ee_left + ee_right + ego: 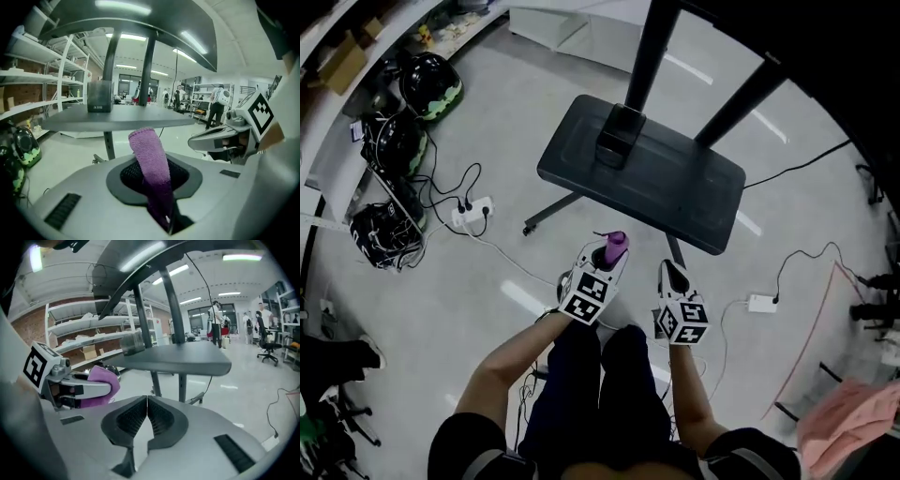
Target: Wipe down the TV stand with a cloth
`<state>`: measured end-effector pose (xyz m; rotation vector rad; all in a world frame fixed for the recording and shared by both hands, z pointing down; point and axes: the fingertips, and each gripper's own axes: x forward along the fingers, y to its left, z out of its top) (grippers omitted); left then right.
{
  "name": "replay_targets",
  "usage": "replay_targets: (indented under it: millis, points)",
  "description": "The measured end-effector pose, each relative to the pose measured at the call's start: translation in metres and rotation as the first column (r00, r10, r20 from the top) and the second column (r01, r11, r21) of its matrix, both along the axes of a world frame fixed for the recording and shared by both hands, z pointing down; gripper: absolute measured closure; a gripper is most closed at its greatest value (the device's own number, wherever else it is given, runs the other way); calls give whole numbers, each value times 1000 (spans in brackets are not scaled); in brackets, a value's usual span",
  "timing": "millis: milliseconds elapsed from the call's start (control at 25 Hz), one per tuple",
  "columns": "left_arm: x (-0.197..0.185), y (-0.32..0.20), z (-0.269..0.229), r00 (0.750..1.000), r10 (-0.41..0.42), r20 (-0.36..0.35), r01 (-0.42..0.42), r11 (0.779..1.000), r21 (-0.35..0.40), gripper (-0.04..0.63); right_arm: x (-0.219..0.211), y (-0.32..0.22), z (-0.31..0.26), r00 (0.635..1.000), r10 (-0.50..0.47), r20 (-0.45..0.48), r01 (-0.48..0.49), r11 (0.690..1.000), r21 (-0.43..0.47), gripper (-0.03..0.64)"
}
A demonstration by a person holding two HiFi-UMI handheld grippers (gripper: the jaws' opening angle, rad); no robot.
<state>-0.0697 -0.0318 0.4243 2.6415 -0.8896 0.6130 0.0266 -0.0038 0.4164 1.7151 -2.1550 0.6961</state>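
Head view: TV stand (pixel 642 173) shelf sits at upper centre of frame, with left gripper (pixel 609 258) and right gripper (pixel 673 274) side by side below its near edge, and a purple cloth (pixel 616 242) poking up from the left one. Left gripper view: jaws clamped on the cloth, which stands upright at frame centre. Right gripper view: jaws pressed together with nothing between them, shelf across mid frame.
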Motion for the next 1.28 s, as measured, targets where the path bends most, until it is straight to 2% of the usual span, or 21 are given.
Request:
replay_targets:
  millis: [200,320,400,560,720,840,1000,1120,1280]
  points:
    - [-3,13,-106,998,-38,-39,38,999,-23,512,-5,6,-106,998,56,35,-57,998,30,594]
    - [-6,30,-157,996,-54,-72,49,996,-75,512,-1,17,-170,997,73,23,-74,995,66,594]
    - [-12,40,-189,996,-45,-82,38,996,-81,512,4,26,-209,995,102,5,-102,990,96,594]
    - [-26,60,-248,996,-8,-86,5,999,-42,512,17,51,-275,985,173,4,-171,975,142,594]
    - [-50,73,-291,998,26,-60,-23,998,53,512,19,84,-329,974,214,78,-226,953,202,594]
    - [-71,84,-317,998,51,-40,-46,994,101,512,13,107,-354,971,222,85,-236,942,239,594]
    - [-101,86,-340,999,34,-40,-27,986,164,512,8,126,-366,961,268,70,-276,930,243,595]
    - [-113,83,-348,998,14,-58,-4,986,169,512,10,128,-369,956,285,67,-293,926,240,595]
    - [-126,83,-360,996,-7,-84,19,989,145,512,11,121,-376,966,258,31,-257,932,256,595]
